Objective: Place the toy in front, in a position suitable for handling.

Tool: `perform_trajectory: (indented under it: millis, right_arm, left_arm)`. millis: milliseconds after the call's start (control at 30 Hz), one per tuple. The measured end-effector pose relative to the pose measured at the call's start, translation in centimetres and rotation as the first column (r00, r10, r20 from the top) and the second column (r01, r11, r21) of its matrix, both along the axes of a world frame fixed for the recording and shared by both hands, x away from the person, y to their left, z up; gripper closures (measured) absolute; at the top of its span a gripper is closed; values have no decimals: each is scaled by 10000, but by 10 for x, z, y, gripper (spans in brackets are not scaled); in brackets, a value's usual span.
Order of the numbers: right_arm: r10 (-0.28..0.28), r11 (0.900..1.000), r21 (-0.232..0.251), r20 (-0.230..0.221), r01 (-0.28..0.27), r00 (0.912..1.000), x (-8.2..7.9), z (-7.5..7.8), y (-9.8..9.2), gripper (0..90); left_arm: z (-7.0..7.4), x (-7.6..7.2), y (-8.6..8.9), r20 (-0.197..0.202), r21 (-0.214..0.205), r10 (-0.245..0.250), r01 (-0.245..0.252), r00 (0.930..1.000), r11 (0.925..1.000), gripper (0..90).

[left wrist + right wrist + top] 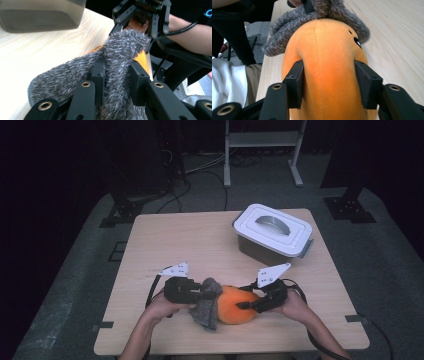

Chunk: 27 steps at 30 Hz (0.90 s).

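Black left gripper clamping grey fuzzy cloth, right gripper pinching orange plush, wooden table, dark room.

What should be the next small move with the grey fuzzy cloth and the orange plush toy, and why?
Probably the left gripper should draw the grey cloth further over the orange toy. Its jaws pinch a fold of the cloth, the right gripper clamps the toy's other end, and the cloth covers just one end.
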State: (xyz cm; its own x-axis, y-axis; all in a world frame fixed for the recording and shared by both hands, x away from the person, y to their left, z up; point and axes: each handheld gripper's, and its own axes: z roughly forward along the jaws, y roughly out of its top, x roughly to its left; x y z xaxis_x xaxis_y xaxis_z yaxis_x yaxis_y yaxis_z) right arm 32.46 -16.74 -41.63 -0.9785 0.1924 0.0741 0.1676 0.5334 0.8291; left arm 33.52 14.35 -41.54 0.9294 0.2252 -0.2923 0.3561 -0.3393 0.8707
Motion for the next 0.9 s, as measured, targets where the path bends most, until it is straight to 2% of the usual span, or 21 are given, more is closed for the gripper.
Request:
perform_trajectory:
  millis: [133,200,267,333,433,567,700,767,833,867,900]
  right_arm:
    - [-330,9993,144,-102,332,9994,2,-2,-15,420]
    - [-486,9988,60,-175,487,9987,4,-1,-21,388]
    - [-732,9973,-126,-196,730,9971,4,1,-24,349]
    - [-1179,9919,-510,-207,1167,9928,1,5,-26,303]
    - [-1535,9835,-953,88,1537,9881,-8,14,-28,286]
    - [-1702,9807,-930,284,1721,9850,-23,22,-25,265]
    - [-1891,9722,-1316,463,1937,9809,-29,20,-13,231]
    - [-1938,9702,-1388,472,1985,9799,-27,16,-10,241]
    - [-1912,9727,-1273,350,1941,9809,-25,12,-10,341]
    - [-1783,9761,-1173,505,1831,9827,-24,12,-12,399]
    - [-1750,9781,-1059,478,1792,9834,-24,12,-13,446]
  left_arm:
    - [1,-1,-8,57,-97,-210,211,9998,9997,695]
    - [4,-1,-15,112,-108,-349,350,9993,9993,695]
    - [6,0,-22,201,-32,-416,417,9989,9991,695]
    - [8,1,-28,183,-40,-352,353,9992,9994,695]
    - [9,1,-35,149,-45,-368,369,9992,9993,695]
    - [10,-1,-44,114,-118,-589,590,9982,9982,695]
    - [12,-3,-51,195,1,-684,684,9975,9977,695]
    - [10,-3,-52,164,45,-657,656,9977,9978,695]
    - [9,-2,-49,88,27,-617,616,9981,9981,695]
    - [9,-1,-48,78,-22,-601,601,9982,9982,695]
    - [9,-1,-48,78,-22,-601,601,9982,9982,695]
